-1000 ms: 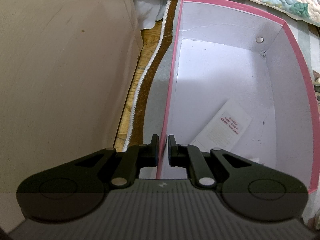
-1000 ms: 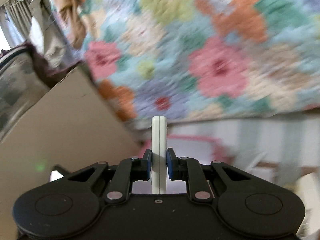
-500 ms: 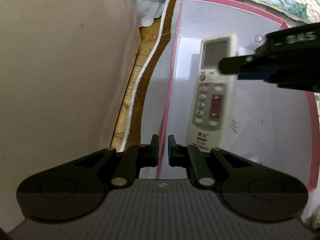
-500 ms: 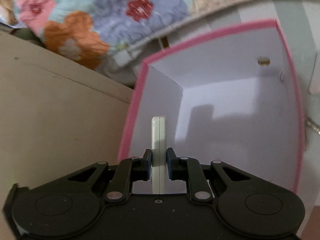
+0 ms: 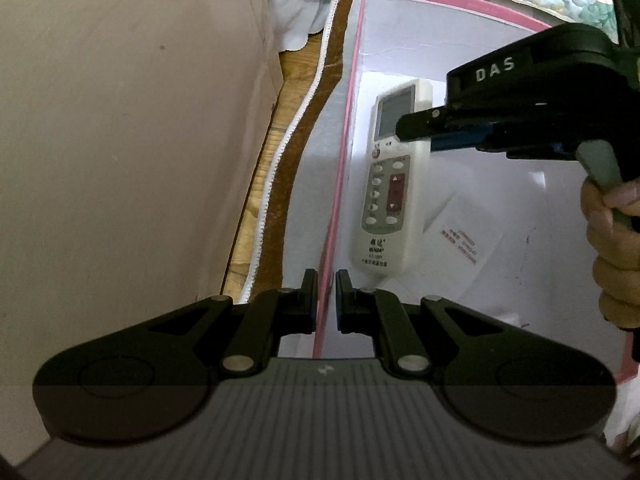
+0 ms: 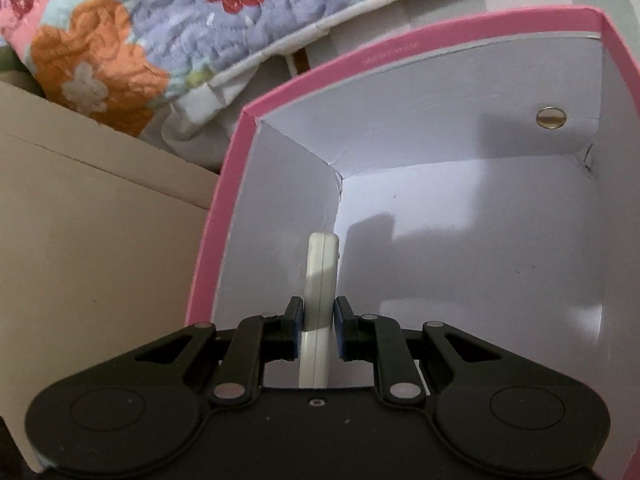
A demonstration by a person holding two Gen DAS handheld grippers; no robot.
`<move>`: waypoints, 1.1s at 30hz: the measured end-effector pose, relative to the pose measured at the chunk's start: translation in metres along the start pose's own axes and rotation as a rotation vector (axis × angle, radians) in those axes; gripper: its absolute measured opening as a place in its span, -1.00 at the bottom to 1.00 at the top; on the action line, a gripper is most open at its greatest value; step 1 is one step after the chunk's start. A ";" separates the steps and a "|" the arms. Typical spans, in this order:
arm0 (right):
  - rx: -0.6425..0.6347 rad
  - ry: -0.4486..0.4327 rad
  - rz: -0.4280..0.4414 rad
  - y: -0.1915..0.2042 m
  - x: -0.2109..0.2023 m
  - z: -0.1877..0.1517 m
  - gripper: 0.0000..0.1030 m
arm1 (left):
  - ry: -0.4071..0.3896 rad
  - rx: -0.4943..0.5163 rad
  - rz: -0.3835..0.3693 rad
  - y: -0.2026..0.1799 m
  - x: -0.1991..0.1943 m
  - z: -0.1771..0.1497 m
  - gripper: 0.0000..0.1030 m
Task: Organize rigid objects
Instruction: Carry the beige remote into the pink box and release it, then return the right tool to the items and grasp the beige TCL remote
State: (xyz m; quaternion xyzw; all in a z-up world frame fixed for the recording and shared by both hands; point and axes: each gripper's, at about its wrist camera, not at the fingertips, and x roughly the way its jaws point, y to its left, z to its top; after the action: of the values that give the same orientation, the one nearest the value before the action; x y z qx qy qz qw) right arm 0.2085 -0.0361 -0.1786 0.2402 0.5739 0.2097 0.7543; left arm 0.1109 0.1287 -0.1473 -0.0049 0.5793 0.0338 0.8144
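Note:
A white remote control (image 5: 390,184) with a screen and grey buttons lies inside the pink-rimmed white box (image 5: 352,92), along its left wall. My right gripper (image 6: 317,320) is shut on the remote (image 6: 320,276), seen edge-on, low in the box (image 6: 224,208). It also shows in the left wrist view (image 5: 420,128), reaching in from the right. My left gripper (image 5: 326,300) is shut on the box's left wall near its front corner.
A beige cardboard surface (image 5: 120,140) stands left of the box. A floral quilt (image 6: 160,20) lies behind it. A printed paper slip (image 5: 464,236) lies on the box floor. A white cord (image 5: 296,120) runs over wood between the cardboard and the box.
My right gripper has swung down from the quilt into the box and lowered the remote beside the left wall. My left gripper has not moved.

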 end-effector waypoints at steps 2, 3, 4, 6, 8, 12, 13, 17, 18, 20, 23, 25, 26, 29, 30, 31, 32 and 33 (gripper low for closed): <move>-0.010 0.013 -0.032 0.001 0.002 0.002 -0.54 | 0.000 0.002 0.000 -0.001 -0.001 0.000 -0.84; -0.040 0.009 -0.071 0.004 0.001 0.004 -0.48 | 0.000 0.002 0.000 -0.001 -0.001 0.000 -0.84; -0.087 -0.009 -0.127 0.009 -0.002 0.003 -0.39 | -0.001 0.002 0.002 -0.001 -0.001 0.000 -0.84; -0.202 -0.053 -0.195 0.020 -0.012 0.002 -0.22 | -0.001 0.003 0.005 -0.001 -0.001 0.000 -0.84; -0.274 -0.069 -0.212 0.026 -0.027 -0.001 -0.12 | 0.001 0.003 0.007 -0.002 -0.001 0.000 -0.84; -0.298 -0.043 -0.172 0.027 -0.065 -0.008 -0.12 | 0.002 0.001 0.011 -0.003 -0.001 0.001 -0.84; -0.306 -0.038 -0.165 0.028 -0.077 -0.012 -0.12 | 0.001 -0.001 0.010 -0.003 -0.001 0.001 -0.84; -0.298 -0.023 -0.140 0.027 -0.120 -0.024 -0.12 | -0.001 -0.004 0.006 -0.003 -0.003 0.001 -0.84; -0.289 -0.022 -0.136 0.025 -0.131 -0.029 -0.12 | 0.000 -0.004 0.005 -0.002 -0.003 0.000 -0.84; -0.279 -0.028 -0.129 0.019 -0.155 -0.037 -0.12 | 0.000 -0.002 0.006 -0.002 -0.003 0.000 -0.84; -0.262 -0.044 -0.156 0.008 -0.184 -0.047 -0.12 | -0.001 -0.003 0.006 -0.001 -0.003 0.000 -0.84; -0.240 -0.051 -0.181 -0.002 -0.200 -0.051 -0.12 | -0.002 -0.002 0.008 -0.001 -0.003 0.000 -0.84; -0.228 -0.050 -0.200 -0.009 -0.206 -0.053 -0.12 | -0.002 -0.003 0.009 -0.001 -0.003 0.000 -0.85; -0.167 -0.060 -0.249 -0.031 -0.223 -0.054 -0.12 | 0.001 -0.005 0.008 -0.001 -0.003 0.000 -0.85; -0.139 -0.063 -0.260 -0.040 -0.228 -0.054 -0.11 | 0.002 -0.009 0.008 -0.001 -0.004 0.001 -0.85; -0.116 -0.067 -0.270 -0.048 -0.231 -0.054 -0.11 | 0.002 -0.009 0.008 -0.001 -0.004 0.001 -0.85; -0.089 -0.071 -0.283 -0.057 -0.233 -0.052 -0.10 | 0.002 -0.008 0.009 -0.001 -0.004 0.001 -0.85; -0.070 -0.072 -0.293 -0.065 -0.235 -0.052 -0.08 | 0.002 -0.007 0.009 -0.001 -0.004 0.001 -0.85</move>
State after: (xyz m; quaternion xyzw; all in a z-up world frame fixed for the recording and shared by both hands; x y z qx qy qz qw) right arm 0.1014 -0.2207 -0.0503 0.1348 0.5677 0.1086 0.8048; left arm 0.1107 0.1276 -0.1435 -0.0052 0.5802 0.0395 0.8135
